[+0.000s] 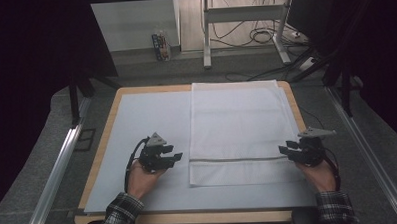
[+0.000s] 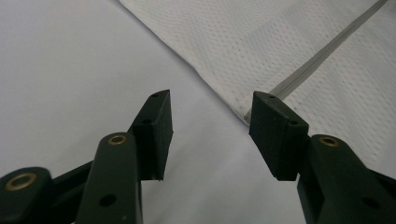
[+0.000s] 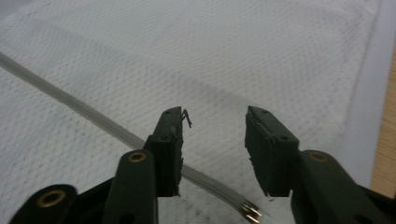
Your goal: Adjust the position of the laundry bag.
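A white mesh cloth (image 1: pixel 236 125) with a grey stripe (image 1: pixel 238 159) near its front end lies flat on the right half of the table. My left gripper (image 1: pixel 177 156) is open just left of the cloth's left edge, level with the stripe. In the left gripper view the left gripper (image 2: pixel 210 128) hovers over the bare sheet, with the cloth (image 2: pixel 299 56) edge right beside its right-hand jaw. My right gripper (image 1: pixel 283 150) stands open at the cloth's right edge. In the right gripper view the right gripper (image 3: pixel 214 140) sits over the cloth (image 3: pixel 201 60) and its stripe (image 3: pixel 93 119).
A pale blue-white sheet (image 1: pixel 142 124) covers the wooden table (image 1: pixel 111 111), whose rim shows at the sides and front. Metal rails (image 1: pixel 58 167) run along both sides. Beyond the far edge lie floor cables (image 1: pixel 264 35) and a metal frame (image 1: pixel 206 36).
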